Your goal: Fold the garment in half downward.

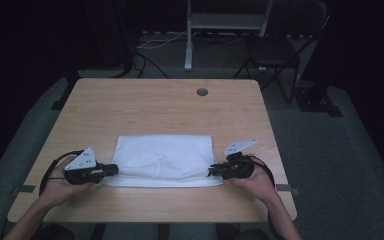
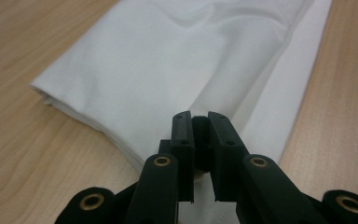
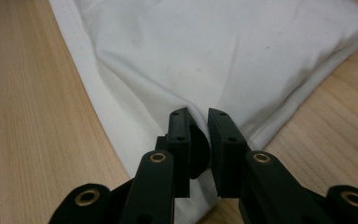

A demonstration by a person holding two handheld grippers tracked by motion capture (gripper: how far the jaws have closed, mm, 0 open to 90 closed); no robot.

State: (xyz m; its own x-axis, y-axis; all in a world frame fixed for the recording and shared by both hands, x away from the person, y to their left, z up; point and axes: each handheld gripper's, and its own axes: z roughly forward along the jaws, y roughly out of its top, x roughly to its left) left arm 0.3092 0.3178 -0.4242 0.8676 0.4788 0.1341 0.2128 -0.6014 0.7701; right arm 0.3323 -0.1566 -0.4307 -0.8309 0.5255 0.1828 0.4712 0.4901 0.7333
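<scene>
We see a white folded cloth (image 1: pixel 164 159) lying flat on the near half of the wooden table (image 1: pixel 160 102), its long side running left to right. Its top layer is softly wrinkled, and stacked layers show along the edges (image 2: pixel 74 109), with a hemmed border (image 3: pixel 81 51).

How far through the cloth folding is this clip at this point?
Done: the white cloth lies folded in layers on the table. In hand: the left gripper and right gripper are each shut on a near corner of it. Left, probably: one more fold away from the person.
</scene>
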